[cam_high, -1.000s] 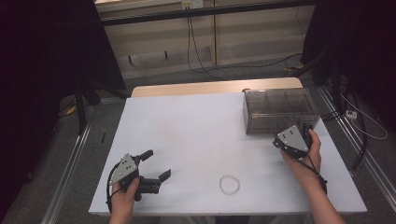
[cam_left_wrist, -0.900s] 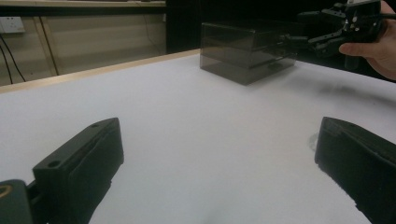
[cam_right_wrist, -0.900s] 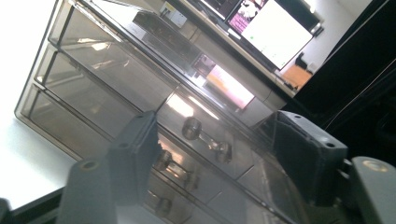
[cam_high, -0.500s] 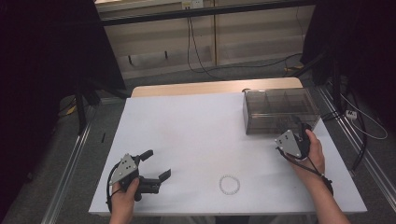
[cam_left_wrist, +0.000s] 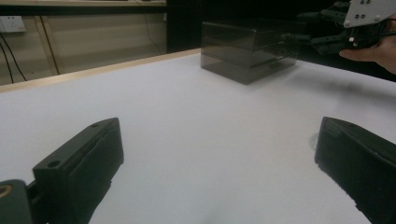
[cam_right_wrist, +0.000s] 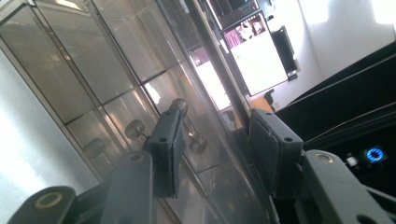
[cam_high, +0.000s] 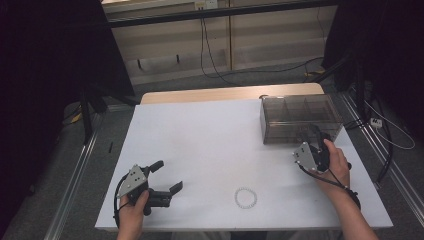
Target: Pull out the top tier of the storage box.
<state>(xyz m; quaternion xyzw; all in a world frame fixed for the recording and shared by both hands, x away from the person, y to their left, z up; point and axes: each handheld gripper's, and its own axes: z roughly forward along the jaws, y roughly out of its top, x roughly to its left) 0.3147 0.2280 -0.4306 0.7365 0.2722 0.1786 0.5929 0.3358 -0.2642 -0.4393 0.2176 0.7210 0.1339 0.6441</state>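
While the right tool (cam_high: 309,139) sits at the front of the smoky plastic box (cam_high: 299,117) near the tabletop's (cam_high: 210,145) far right corner, its jaws have been closing, nothing pressed between. Left tool (cam_high: 167,177) rests wide apart by the near left corner. Lots of bare white room lies between, except a small ring (cam_high: 245,197) by the near edge.

Smoky clear drawer box (cam_high: 300,120) (small knobs in front); upright at table's far-right.

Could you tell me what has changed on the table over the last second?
The right gripper has tilted at the smoked drawer box, its jaws just closing around a drawer knob, not visibly clamped. The left gripper, open, and the bead bracelet stayed put.
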